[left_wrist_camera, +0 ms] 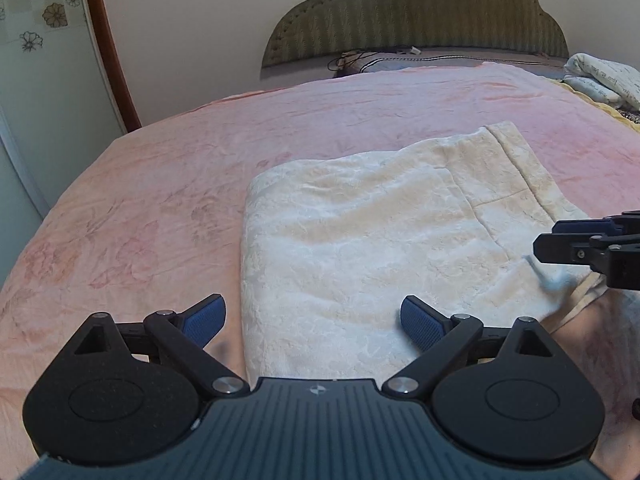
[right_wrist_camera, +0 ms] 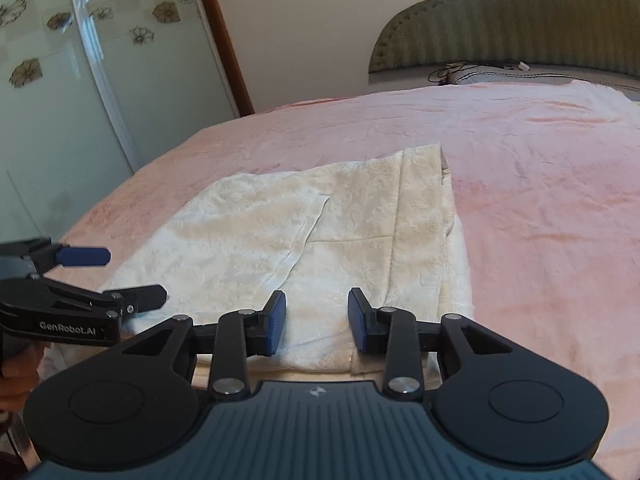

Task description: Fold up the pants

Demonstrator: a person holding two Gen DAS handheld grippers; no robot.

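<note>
The cream pants (left_wrist_camera: 380, 232) lie folded flat on the pink bedspread (left_wrist_camera: 160, 184), near edge toward both grippers. Soft, limp plush fabric; expect sagging, so pinch layered edges at the near corners. Left gripper (left_wrist_camera: 313, 322) spread wide, empty. Right gripper (right_wrist_camera: 317, 322) partly spread, empty, above the near hem

I read the left gripper (left_wrist_camera: 313, 322) as wide open, blue pads (left_wrist_camera: 206, 318) splayed far apart, nothing between them. Right gripper (right_wrist_camera: 317, 322) also open, though narrower, pads (right_wrist_camera: 277, 322) facing each other and parallel. Both point forward, side by side, the left one to the left of the right (each shows at the edge of the other's view). A hand (right_wrist_camera: 16, 364) grips the left handle.
</note>
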